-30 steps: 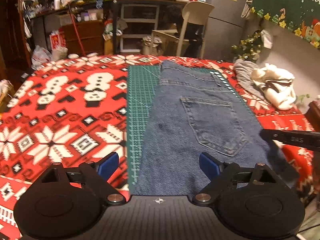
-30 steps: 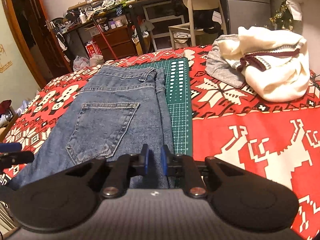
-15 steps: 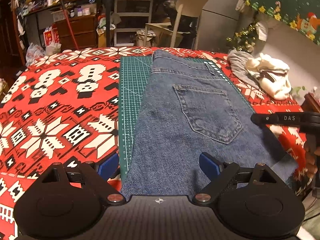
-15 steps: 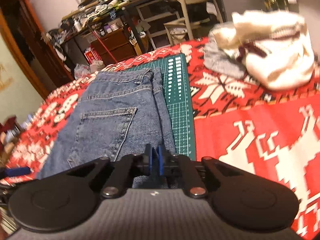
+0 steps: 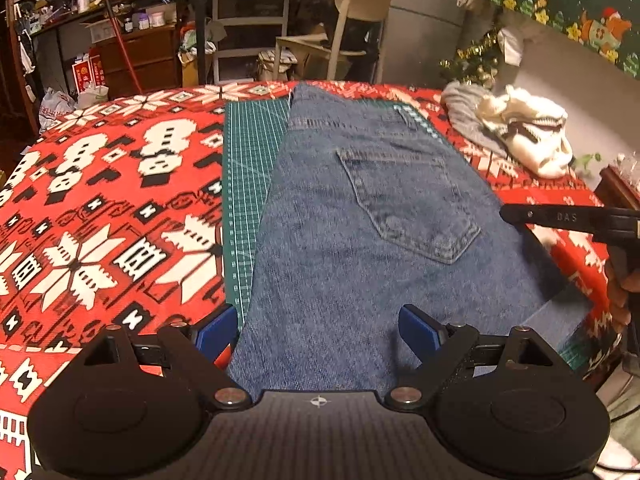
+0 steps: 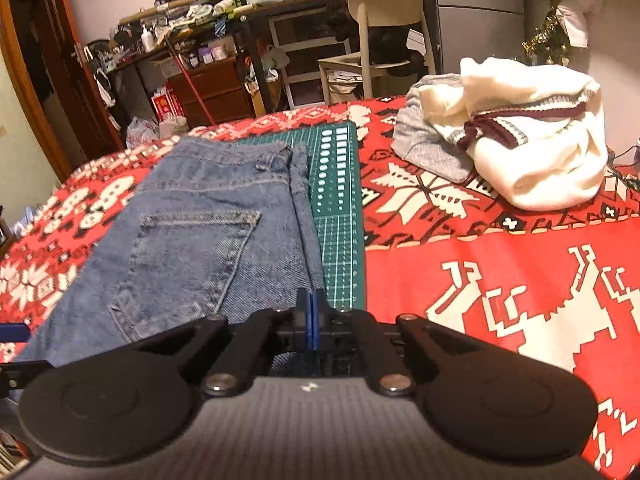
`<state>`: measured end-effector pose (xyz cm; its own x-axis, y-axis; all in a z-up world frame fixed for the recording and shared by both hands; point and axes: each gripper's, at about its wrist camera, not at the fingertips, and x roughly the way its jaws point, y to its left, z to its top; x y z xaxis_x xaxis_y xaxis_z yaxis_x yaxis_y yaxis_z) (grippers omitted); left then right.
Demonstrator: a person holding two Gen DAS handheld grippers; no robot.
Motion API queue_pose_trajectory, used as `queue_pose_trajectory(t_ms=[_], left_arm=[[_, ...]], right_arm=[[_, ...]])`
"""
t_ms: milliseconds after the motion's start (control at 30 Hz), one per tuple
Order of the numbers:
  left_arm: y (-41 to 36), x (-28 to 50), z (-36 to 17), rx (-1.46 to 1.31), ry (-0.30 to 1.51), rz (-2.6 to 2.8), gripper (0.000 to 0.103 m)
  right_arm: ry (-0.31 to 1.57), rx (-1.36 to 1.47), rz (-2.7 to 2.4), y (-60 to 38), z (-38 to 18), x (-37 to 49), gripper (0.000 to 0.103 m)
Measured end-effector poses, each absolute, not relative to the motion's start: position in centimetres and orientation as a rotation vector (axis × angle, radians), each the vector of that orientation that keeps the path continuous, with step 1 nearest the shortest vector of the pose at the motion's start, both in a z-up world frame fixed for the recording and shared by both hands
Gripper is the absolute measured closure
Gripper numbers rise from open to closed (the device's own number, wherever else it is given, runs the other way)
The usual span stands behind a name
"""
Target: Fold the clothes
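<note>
Blue jeans (image 5: 360,240) lie flat, back pocket up, on a green cutting mat (image 5: 248,168) over a red patterned cloth. They also show in the right wrist view (image 6: 192,236). My left gripper (image 5: 318,326) is open, its blue pads either side of the jeans' near left edge. My right gripper (image 6: 311,312) has its pads pressed together at the jeans' near right edge; whether denim is pinched between them is hidden. The right gripper's black finger shows in the left wrist view (image 5: 560,216) over the jeans' right side.
A white sweater (image 6: 532,148) and a grey garment (image 6: 424,148) are heaped at the back right of the red cloth (image 6: 520,280). A chair (image 6: 384,36), desk and shelves stand behind the table. The table's near edge lies just under both grippers.
Both grippers pulled back toward the near edge of the jeans. The right gripper's pads closed from a small gap to fully together. The left gripper stayed open.
</note>
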<state>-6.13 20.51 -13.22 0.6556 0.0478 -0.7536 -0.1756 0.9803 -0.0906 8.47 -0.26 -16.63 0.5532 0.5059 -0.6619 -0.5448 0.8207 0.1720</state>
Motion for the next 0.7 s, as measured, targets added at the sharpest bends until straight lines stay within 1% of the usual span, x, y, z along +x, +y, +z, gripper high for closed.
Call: queue_pose_trajectory(t_ms=[167, 233, 267, 467, 567, 700], left_arm=[[20.7, -6.5, -13.5, -0.168, 0.853, 0.114, 0.016], [21.0, -6.6, -13.5, -0.182, 0.846, 0.108, 0.015], [21.1, -6.6, -13.4, -0.189, 0.843, 0.105, 0.015], [21.1, -6.4, -13.0, -0.220, 0.824, 0.091, 0.015], [21.1, -6.2, -12.9, -0.234, 0.814, 0.087, 0.015], [21.2, -6.0, -12.8, -0.242, 0.811, 0.099, 0.015]], right_arm=[[0.755, -0.122, 0.611, 0.2, -17.0, 8.3, 0.102], [0.751, -0.155, 0.589, 0.2, -16.7, 8.1, 0.094], [0.739, -0.157, 0.582, 0.0, -16.3, 7.8, 0.085], [0.703, -0.130, 0.667, -0.3, -14.5, 5.1, 0.085], [0.697, -0.154, 0.753, 1.0, -14.4, 2.8, 0.077], [0.680, -0.229, 0.862, 4.0, -15.1, -0.3, 0.073]])
